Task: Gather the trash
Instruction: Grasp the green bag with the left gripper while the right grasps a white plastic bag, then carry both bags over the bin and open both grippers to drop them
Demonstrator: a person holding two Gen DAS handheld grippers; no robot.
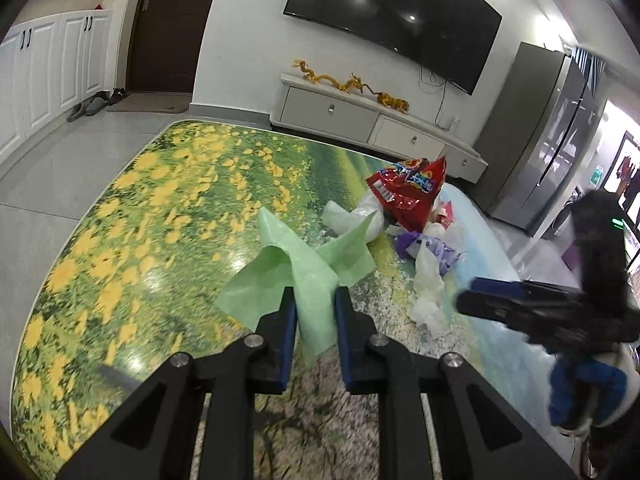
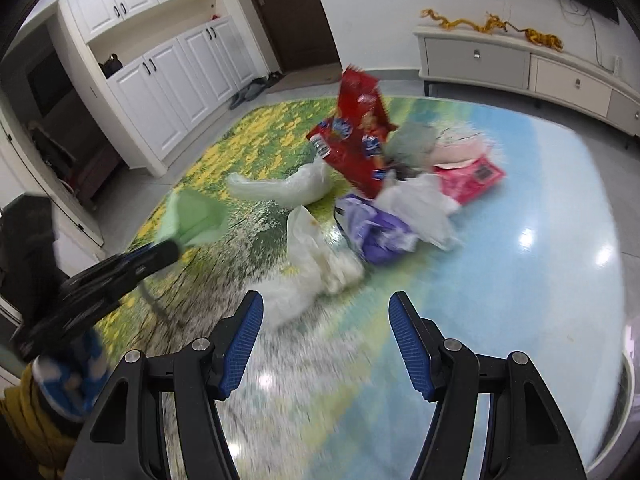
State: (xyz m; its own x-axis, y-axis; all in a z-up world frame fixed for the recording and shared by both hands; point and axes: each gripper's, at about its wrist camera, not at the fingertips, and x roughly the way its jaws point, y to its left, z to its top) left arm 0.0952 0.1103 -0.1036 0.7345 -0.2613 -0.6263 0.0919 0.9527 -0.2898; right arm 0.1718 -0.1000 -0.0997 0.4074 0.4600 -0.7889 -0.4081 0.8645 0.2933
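Observation:
My left gripper (image 1: 314, 300) is shut on a light green plastic bag (image 1: 288, 272) and holds it over the flower-print table (image 1: 140, 220); the bag also shows in the right wrist view (image 2: 192, 216) at the left gripper's tip (image 2: 170, 250). A trash pile lies beyond it: a red snack bag (image 1: 408, 192) (image 2: 360, 136), a purple wrapper (image 1: 432, 250) (image 2: 376, 232), white plastic bags (image 1: 428, 292) (image 2: 316, 264) and a pink packet (image 2: 472, 176). My right gripper (image 2: 326, 312) is open and empty, just short of the white bags; it shows at the right of the left wrist view (image 1: 466, 296).
A white TV cabinet (image 1: 360, 116) with golden dragon figures (image 1: 344, 82) stands behind the table under a wall TV (image 1: 396, 16). A grey fridge (image 1: 548, 140) is at the right. White cupboards (image 2: 172, 80) and a dark door (image 2: 288, 12) are to the left.

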